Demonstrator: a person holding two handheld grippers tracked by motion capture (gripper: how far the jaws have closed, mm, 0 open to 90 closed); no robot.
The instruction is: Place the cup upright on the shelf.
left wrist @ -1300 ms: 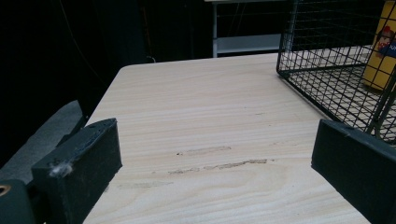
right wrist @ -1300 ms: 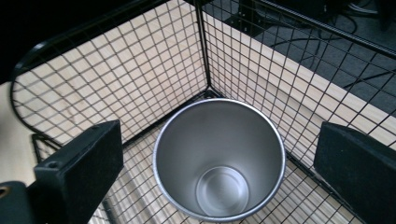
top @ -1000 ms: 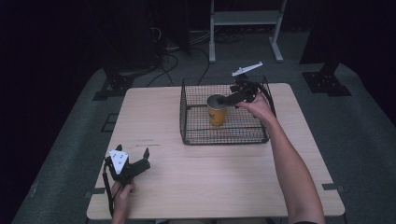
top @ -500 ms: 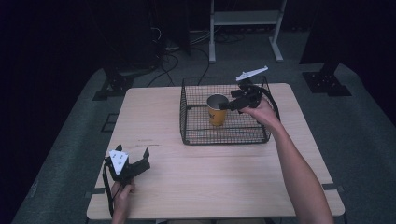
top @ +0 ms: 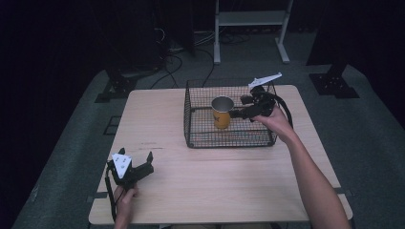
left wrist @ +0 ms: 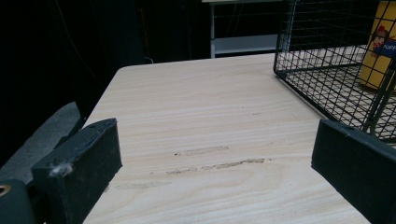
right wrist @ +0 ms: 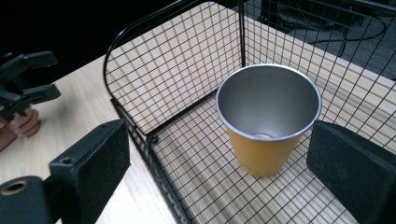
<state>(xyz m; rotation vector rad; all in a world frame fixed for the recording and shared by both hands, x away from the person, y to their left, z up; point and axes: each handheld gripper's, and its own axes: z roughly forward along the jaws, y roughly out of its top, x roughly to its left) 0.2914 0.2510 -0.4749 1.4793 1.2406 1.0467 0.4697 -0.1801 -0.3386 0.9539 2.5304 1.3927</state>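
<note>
A yellow cup (top: 222, 113) with a bare steel inside stands upright in the black wire basket (top: 191, 119) at the table's far middle. My right gripper (top: 237, 108) hovers over the basket's right part, just right of the cup, open and holding nothing. In the right gripper view the cup (right wrist: 268, 121) sits between and beyond the spread jaws of the right gripper (right wrist: 222, 140), apart from both. My left gripper (top: 137, 156) rests low near the front left corner, open and empty. In the left gripper view the left gripper (left wrist: 219, 140) faces bare wood, with the basket (left wrist: 327, 70) and the cup (left wrist: 380, 46) at the right.
The wooden table (top: 239, 191) has bare room in front of the basket and on its left half. A white shelf frame (top: 250, 19), dark stands and cables are on the floor behind. The left gripper (right wrist: 23, 79) also appears far left in the right gripper view.
My right gripper has drawn back to the right and slightly up from the cup, which stays standing in the basket. The left gripper has not moved.
</note>
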